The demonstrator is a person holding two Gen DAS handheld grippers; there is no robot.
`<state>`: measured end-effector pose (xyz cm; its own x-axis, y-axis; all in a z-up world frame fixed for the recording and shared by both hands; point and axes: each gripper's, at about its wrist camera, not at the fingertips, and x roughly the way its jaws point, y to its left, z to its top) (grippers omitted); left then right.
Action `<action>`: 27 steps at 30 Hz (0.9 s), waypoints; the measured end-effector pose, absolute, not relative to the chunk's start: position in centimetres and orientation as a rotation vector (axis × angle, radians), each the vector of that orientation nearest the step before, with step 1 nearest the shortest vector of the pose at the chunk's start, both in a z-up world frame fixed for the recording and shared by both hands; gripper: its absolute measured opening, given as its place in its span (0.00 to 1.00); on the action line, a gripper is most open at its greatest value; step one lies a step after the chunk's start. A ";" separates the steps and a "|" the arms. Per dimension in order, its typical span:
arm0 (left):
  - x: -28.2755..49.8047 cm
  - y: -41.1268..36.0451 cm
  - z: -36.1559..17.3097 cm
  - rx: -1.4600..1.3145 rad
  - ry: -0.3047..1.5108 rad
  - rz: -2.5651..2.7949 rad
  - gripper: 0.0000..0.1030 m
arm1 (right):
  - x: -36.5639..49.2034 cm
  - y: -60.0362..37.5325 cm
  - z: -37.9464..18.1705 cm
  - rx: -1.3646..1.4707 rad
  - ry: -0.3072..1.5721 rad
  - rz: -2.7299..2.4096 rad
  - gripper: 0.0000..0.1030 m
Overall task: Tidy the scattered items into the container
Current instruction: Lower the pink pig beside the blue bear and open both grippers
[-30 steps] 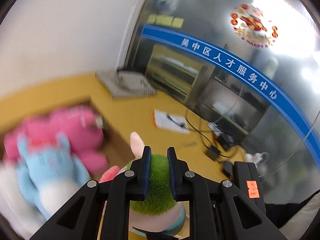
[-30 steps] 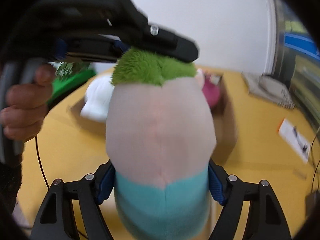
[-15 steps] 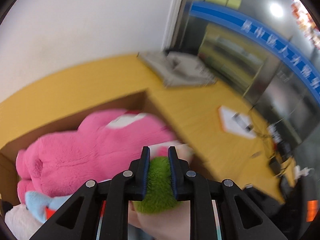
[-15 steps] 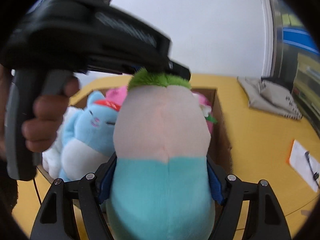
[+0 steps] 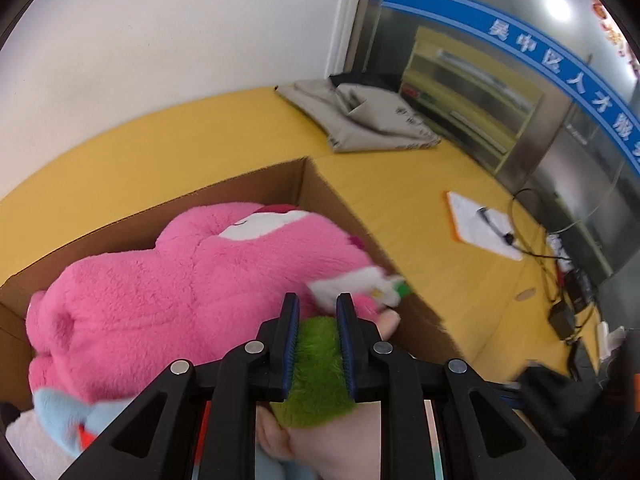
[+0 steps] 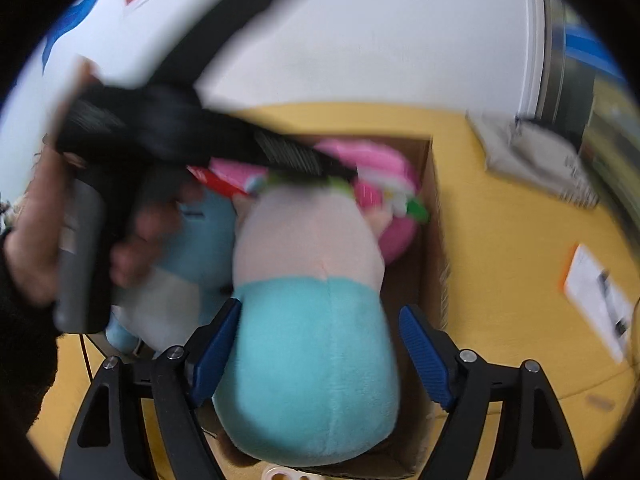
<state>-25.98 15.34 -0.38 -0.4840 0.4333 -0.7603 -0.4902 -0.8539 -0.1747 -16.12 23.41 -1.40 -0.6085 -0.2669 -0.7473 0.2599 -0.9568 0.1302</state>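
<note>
Over the box (image 5: 320, 184), the left gripper (image 5: 318, 320) clamps the plush (image 6: 308, 320) by its green tuft at 12 o'clock; the right gripper (image 6: 320, 344) stands apart around its teal base.

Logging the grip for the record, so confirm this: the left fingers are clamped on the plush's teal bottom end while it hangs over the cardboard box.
Wrong in one respect: the left fingers clamp the plush's green fuzzy top, not its teal bottom, as the left wrist view shows. It does hang over the cardboard box.

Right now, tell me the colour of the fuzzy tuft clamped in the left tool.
Bright green tuft, clearest in the left wrist view.
</note>
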 end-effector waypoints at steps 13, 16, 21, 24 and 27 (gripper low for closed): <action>-24.0 15.2 0.5 -1.172 0.177 2.420 0.47 | -11.6 23.9 0.8 1.123 -0.008 -2.662 0.78; -21.4 12.5 2.8 -1.107 0.074 2.508 0.85 | -9.9 24.5 1.8 1.081 -0.045 -2.716 0.83; -14.7 7.1 4.8 -1.009 -0.031 2.557 1.00 | -7.8 24.3 2.2 1.012 -0.024 -2.816 0.84; -10.8 3.7 4.2 -1.016 -0.025 2.619 1.00 | -7.1 23.8 2.3 0.993 -0.035 -2.838 0.87; -7.5 0.8 3.0 -1.049 -0.041 2.682 1.00 | -6.8 22.9 2.0 1.000 -0.001 -2.868 0.88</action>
<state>-7.49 0.79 2.95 -0.7053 0.2511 -0.6629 -0.2307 -0.9656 -0.1202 -6.78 22.93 1.99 -0.7786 -0.0984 -0.6198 0.0981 -0.9946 0.0347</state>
